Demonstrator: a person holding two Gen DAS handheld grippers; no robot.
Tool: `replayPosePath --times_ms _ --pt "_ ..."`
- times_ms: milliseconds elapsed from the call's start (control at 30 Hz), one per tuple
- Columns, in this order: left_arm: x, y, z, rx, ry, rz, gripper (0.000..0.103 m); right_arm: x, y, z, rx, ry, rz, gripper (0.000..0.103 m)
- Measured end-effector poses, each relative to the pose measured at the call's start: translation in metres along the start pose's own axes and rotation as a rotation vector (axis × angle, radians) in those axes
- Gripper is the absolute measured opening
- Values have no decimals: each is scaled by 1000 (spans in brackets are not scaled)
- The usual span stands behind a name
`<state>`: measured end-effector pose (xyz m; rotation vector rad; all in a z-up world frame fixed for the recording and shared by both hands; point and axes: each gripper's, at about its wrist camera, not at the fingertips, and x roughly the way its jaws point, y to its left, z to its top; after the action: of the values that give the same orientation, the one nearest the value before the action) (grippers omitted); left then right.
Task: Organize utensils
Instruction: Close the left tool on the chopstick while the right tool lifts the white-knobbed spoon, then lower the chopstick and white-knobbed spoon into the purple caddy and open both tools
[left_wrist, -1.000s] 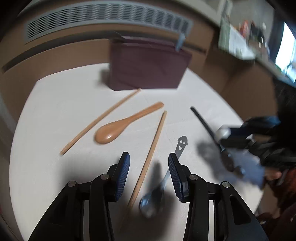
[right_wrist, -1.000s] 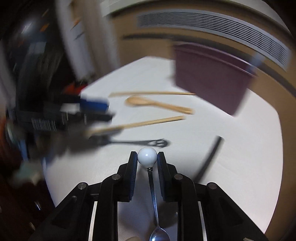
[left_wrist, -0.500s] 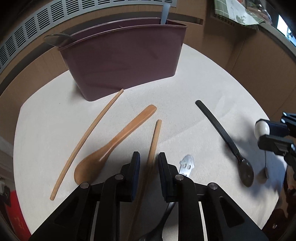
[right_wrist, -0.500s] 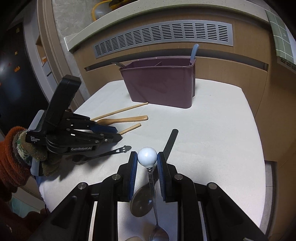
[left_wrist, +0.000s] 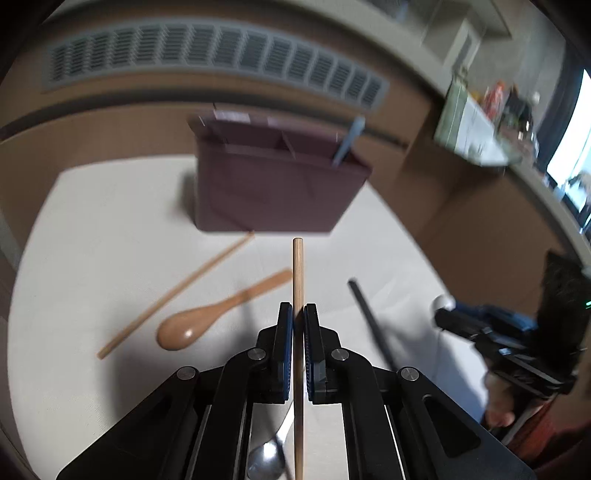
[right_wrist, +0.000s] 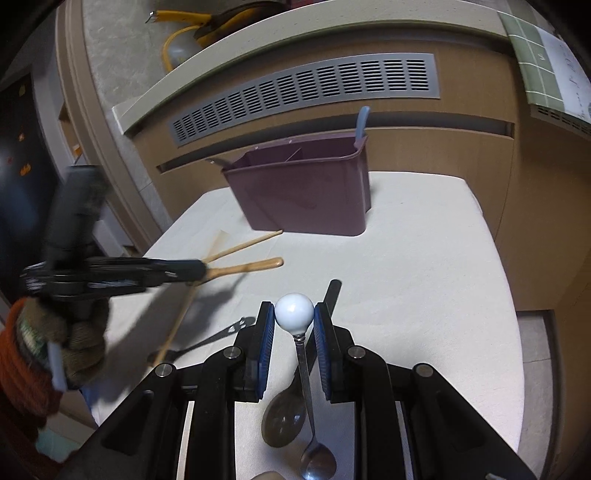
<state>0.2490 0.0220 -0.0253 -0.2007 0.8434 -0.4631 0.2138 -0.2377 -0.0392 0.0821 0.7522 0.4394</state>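
Cloth-covered table (right_wrist: 424, 258) fills most of what we see, with the maroon utensil caddy (right_wrist: 306, 199) standing at its far side, a pale blue handle (right_wrist: 362, 122) poking from its right end. On the cloth lie a wooden spoon (left_wrist: 207, 317), a loose chopstick (left_wrist: 177, 291), a black spoon (right_wrist: 295, 398) and a steel spoon with a cut-out handle (right_wrist: 218, 336). Our left gripper (left_wrist: 298, 317) is clamped on the second chopstick (left_wrist: 297, 273), lifted off the table and pointing toward the caddy. Our right gripper (right_wrist: 294, 325) pinches the white ball end of a small steel spoon (right_wrist: 306, 387), its bowl hanging toward us above the black spoon.
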Motion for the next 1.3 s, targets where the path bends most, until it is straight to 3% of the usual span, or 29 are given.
replayPosePath --times_ms 333,433,533,667,733,933,1167,1300 --pt "-43 -4 20 -57 -171 -38 6 -7 10 13 -11 -24 -11 19" --pt "-75 -16 48 -46 -310 -67 6 -25 14 38 -24 -97 -7 19" --pt "-112 -28 85 -35 -527 -68 6 -56 23 90 -62 -236 -4 19" --pt "-132 -39 123 2 -783 27 6 -80 32 160 -87 -393 -52 19" --pt "-126 -36 138 -1 -835 34 6 -78 32 187 -80 -433 -68 19" --pt "-82 -10 172 -40 -831 63 6 -31 25 217 -64 -403 -94 19" --pt "-20 12 175 -92 -756 75 6 28 8 206 -51 -287 -108 19" --pt "12 21 175 -111 -699 43 6 50 -2 197 -41 -243 -129 19"
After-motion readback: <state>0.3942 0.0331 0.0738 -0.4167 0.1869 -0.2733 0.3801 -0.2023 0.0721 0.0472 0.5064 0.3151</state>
